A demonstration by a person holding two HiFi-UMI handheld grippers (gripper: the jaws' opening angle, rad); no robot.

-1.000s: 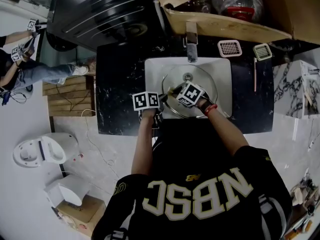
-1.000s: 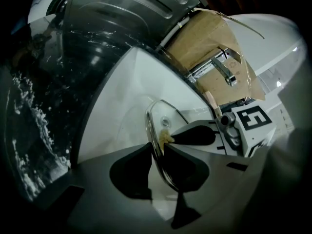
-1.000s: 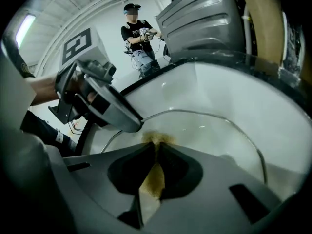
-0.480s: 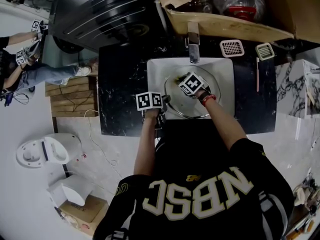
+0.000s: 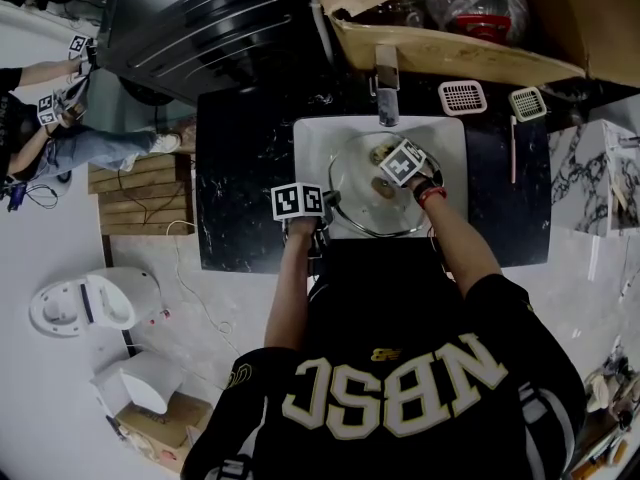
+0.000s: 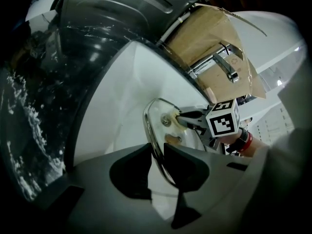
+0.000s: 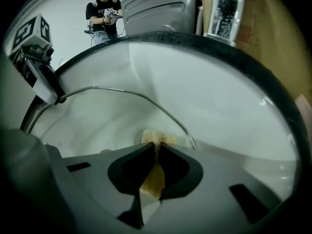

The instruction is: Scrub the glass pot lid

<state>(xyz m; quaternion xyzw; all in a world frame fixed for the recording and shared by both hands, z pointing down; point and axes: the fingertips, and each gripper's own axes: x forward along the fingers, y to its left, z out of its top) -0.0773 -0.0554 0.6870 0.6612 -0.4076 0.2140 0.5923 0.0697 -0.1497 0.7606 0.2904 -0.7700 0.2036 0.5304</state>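
The glass pot lid (image 5: 360,208) stands tilted in the white sink (image 5: 445,138). My left gripper (image 5: 326,204) is shut on the lid's metal rim (image 6: 151,135) at its left edge; the rim runs straight between the jaws. My right gripper (image 5: 388,160) reaches over the lid's far side and is shut on a yellow sponge (image 7: 155,177). The sponge's end (image 7: 156,138) presses on the glass just inside the rim (image 7: 122,92). In the left gripper view the right gripper (image 6: 184,119) rests near the lid's centre fitting (image 6: 166,122).
A faucet (image 5: 386,88) stands behind the sink. An open cardboard box (image 5: 450,43) sits beyond it. Two small grid scrubbers (image 5: 461,97) (image 5: 526,103) lie on the black counter (image 5: 240,168). A dark metal appliance (image 5: 220,28) is at back left. Another person (image 5: 40,118) is at far left.
My right gripper with the sponge has swept from the lid's near middle toward its far right. The left gripper has kept its hold on the rim.
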